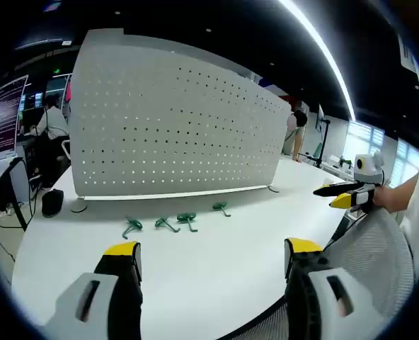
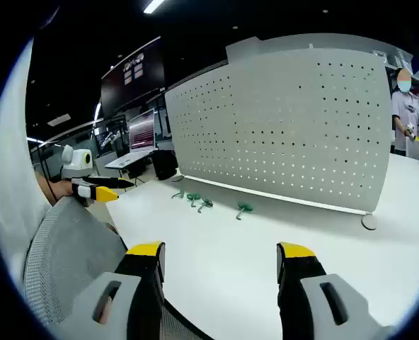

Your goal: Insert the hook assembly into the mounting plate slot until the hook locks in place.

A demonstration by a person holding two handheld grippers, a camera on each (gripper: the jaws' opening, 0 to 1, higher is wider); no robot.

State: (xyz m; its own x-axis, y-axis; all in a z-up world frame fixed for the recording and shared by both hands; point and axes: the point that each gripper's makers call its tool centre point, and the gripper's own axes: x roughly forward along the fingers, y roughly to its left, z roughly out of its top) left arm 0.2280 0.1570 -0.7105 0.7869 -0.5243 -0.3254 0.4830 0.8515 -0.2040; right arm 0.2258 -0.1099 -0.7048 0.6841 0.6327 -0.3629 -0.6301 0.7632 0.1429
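- The four green hooks (image 1: 177,222) lie in a row on the white table (image 1: 216,276), just before the perforated mounting plate (image 1: 174,120); their shapes are too small to make out.
- A mesh chair back (image 2: 68,255) cuts off the table's near edge.
- The left gripper (image 1: 208,273) and right gripper (image 2: 220,273) both stand wide apart, holding nothing, well short of the hooks.
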